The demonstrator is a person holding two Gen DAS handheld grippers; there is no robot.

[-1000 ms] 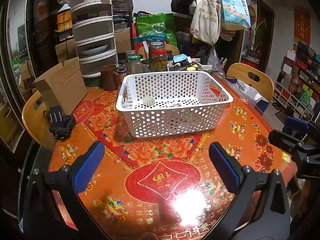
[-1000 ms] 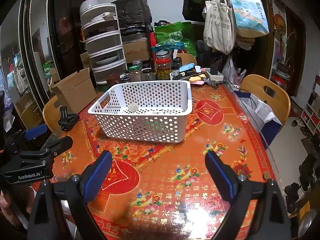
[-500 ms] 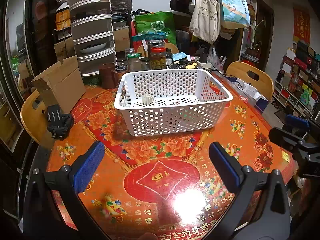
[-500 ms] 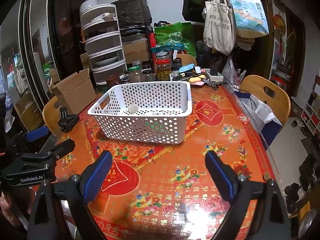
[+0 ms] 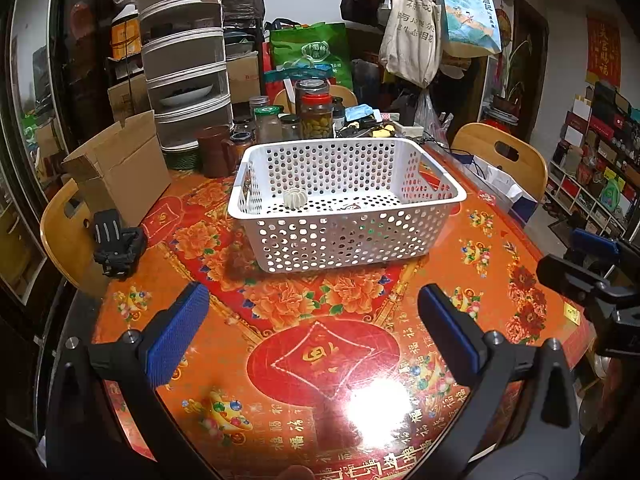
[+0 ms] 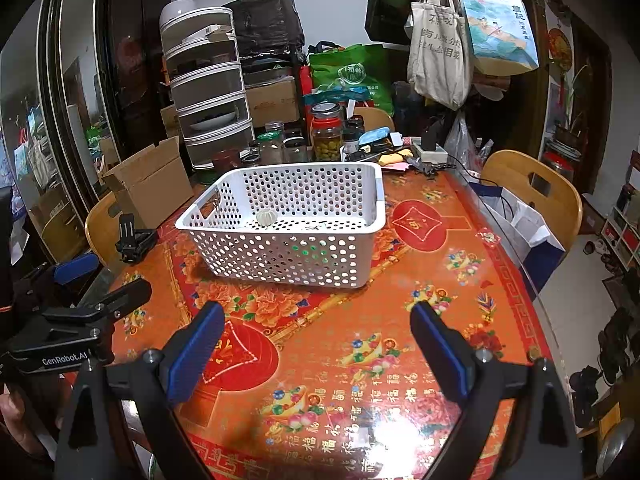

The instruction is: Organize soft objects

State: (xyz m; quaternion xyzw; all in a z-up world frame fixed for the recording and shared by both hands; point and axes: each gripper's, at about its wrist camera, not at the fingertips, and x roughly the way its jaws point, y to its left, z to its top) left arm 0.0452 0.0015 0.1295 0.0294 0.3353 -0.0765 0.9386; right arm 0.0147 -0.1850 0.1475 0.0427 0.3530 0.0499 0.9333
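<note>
Both grippers hang spread wide with nothing between their blue pads: the left gripper (image 5: 312, 332) and the right gripper (image 6: 316, 344) each hover above the round desk covered in a glossy red-and-orange floral cloth (image 5: 328, 360). Ahead of both, past the fingertips, stands one white perforated plastic basket (image 5: 344, 236), and inside it, against the left wall as seen from either gripper, lies one small pale ribbed round soft object (image 5: 295, 198). Only the right wrist view shows the left gripper's side, lettered "GenRobot.AI", at its far left; the left wrist view shows the right gripper's black body at its far right, without readable lettering. One open brown cardboard box (image 5: 120, 176) sits ahead and left, one black clamp-like mount (image 5: 118, 242) just before it. Two wooden chairs show, left (image 5: 66, 240) and right (image 5: 508, 156). Glass jars (image 5: 316, 114) crowd beyond the basket; their count is unclear.
</note>
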